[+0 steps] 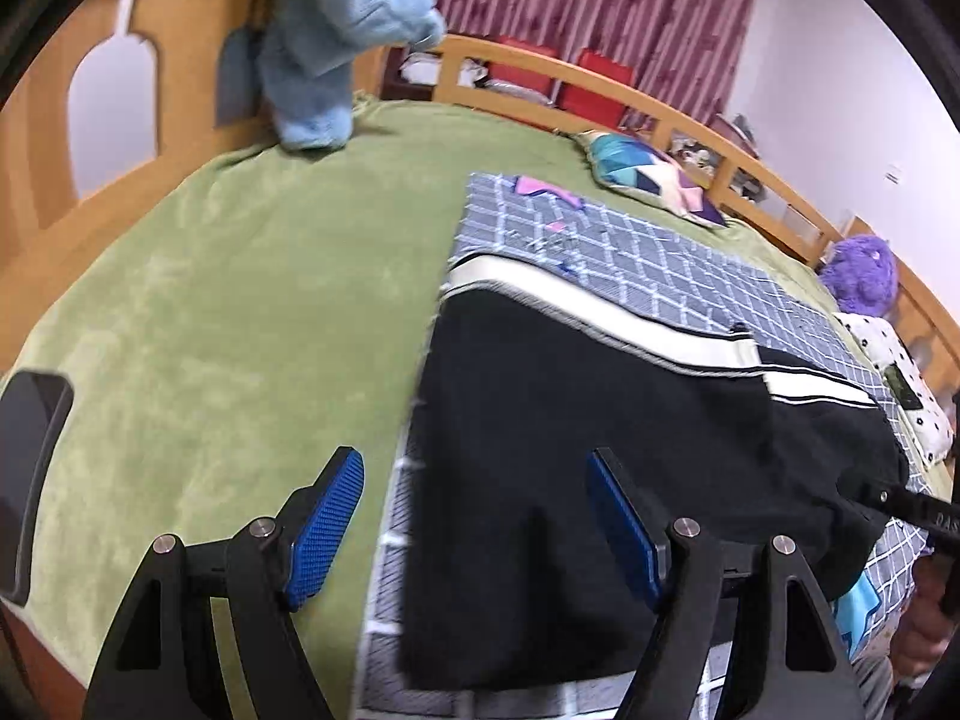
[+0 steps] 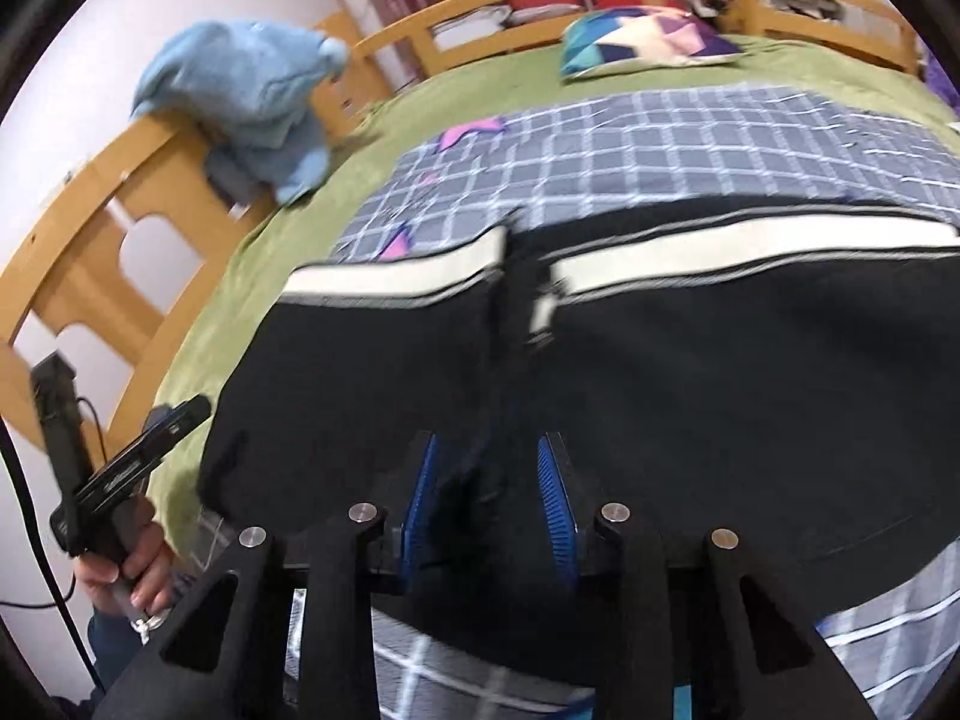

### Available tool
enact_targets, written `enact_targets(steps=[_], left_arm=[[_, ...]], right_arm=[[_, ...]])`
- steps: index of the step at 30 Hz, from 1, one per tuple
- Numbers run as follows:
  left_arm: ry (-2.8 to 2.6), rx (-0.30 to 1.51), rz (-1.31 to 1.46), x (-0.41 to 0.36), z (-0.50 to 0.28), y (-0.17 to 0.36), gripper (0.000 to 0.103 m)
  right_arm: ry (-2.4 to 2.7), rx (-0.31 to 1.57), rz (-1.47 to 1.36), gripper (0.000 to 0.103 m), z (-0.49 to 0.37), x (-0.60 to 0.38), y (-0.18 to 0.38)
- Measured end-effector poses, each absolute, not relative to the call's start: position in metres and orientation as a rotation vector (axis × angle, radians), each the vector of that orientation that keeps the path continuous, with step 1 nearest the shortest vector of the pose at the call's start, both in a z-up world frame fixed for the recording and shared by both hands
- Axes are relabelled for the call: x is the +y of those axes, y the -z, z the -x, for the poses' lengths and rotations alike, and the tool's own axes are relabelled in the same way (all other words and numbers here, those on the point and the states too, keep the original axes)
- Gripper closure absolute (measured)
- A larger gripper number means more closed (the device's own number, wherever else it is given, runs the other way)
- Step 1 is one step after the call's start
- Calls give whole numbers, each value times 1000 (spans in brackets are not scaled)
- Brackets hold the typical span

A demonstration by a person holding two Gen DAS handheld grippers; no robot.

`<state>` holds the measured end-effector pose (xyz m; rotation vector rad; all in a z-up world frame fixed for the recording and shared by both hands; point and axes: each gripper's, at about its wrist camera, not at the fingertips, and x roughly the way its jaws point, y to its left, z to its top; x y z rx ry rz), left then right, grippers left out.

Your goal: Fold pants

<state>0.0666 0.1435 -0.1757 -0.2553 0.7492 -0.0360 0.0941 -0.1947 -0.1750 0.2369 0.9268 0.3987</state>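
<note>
Black pants with a cream side stripe (image 1: 576, 408) lie flat on a grey checked sheet (image 1: 630, 258) on the bed. They also fill the right wrist view (image 2: 690, 372). My left gripper (image 1: 474, 510) is open, hovering over the pants' left edge, one blue pad (image 1: 327, 528) over the green blanket and the other over the black cloth. My right gripper (image 2: 486, 492) is partly closed around a raised fold of the black cloth at the pants' near edge; the pads do not clearly press it. The left gripper also shows in the right wrist view (image 2: 132, 468), held in a hand.
A green blanket (image 1: 228, 312) covers the bed. A light blue plush (image 1: 336, 42) hangs on the wooden rail (image 1: 660, 108). A patterned cushion (image 1: 654, 174) and a purple plush (image 1: 861, 276) lie at the far side. A dark phone (image 1: 30, 456) lies at the left.
</note>
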Motion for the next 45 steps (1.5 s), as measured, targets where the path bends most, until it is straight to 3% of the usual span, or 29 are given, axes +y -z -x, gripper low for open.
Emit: enact_targets(steps=[5, 8, 10, 15, 18, 21, 23, 25, 31, 33, 35, 39, 42, 43, 45], left_arm=[[64, 737, 311, 155, -63, 174, 28], [70, 724, 299, 152, -56, 171, 28], [77, 717, 287, 148, -54, 169, 28], [134, 745, 296, 141, -56, 171, 28], [98, 799, 251, 133, -63, 178, 28], [74, 882, 225, 127, -71, 191, 28], [83, 891, 237, 127, -72, 194, 28], [80, 882, 244, 130, -73, 192, 28], [50, 855, 265, 140, -74, 192, 28], [40, 851, 270, 143, -76, 192, 28], [49, 848, 289, 145, -78, 191, 28], [79, 836, 287, 142, -80, 189, 28], [93, 836, 256, 133, -84, 187, 28], [96, 836, 246, 130, -84, 186, 28], [106, 823, 223, 123, -83, 180, 28]], right_arm=[[-385, 967, -239, 69, -90, -175, 185], [-345, 1033, -135, 87, -92, -165, 199], [-364, 976, -120, 92, -84, -166, 189], [-470, 934, -310, 92, -68, -198, 171], [-447, 1060, -195, 87, -69, -180, 205], [-476, 1019, -181, 79, -67, -181, 200], [-477, 976, -224, 55, -71, -189, 187], [-466, 928, -264, 47, -83, -195, 177], [-386, 971, -268, 47, -160, -184, 201], [-363, 1037, -295, 50, -186, -181, 220], [-376, 1058, -288, 85, -197, -173, 227], [-434, 905, -194, 89, -194, -188, 188], [-358, 932, -183, 87, -199, -209, 192], [-343, 996, -174, 80, -203, -210, 208], [-345, 1080, -159, 79, -205, -212, 228]])
